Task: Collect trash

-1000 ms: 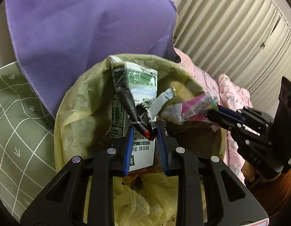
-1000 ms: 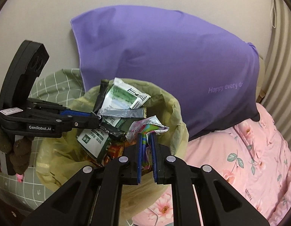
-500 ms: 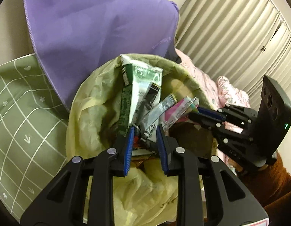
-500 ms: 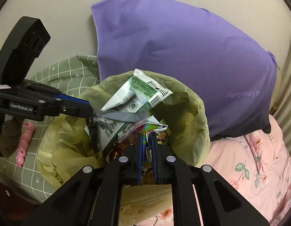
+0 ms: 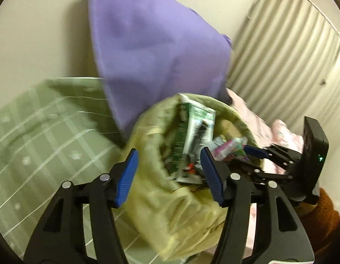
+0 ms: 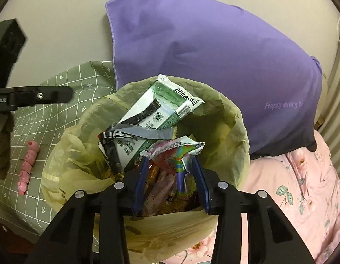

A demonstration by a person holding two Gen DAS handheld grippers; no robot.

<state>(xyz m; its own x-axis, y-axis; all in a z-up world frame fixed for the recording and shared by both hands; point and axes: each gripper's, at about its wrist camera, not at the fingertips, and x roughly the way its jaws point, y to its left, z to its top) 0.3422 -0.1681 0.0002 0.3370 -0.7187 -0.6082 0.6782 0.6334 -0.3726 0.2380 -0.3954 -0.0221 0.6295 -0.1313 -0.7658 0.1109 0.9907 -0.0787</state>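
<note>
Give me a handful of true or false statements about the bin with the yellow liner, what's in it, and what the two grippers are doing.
1. The bin lined with a yellow plastic bag holds a flattened green and white drink carton. True.
2. The right gripper is clamped shut on the colourful crinkled snack wrapper. False: its jaws have just been opening and stand apart, with the wrapper lying loose between them in the bin.
3. The left gripper is open. True: its jaws have just been opening, with nothing pinched between them.
4. A red pillow leans on the wall behind the bin. False: the large pillow there is purple.
5. A pink segmented toy lies on the green grid-patterned sheet. True.
</note>
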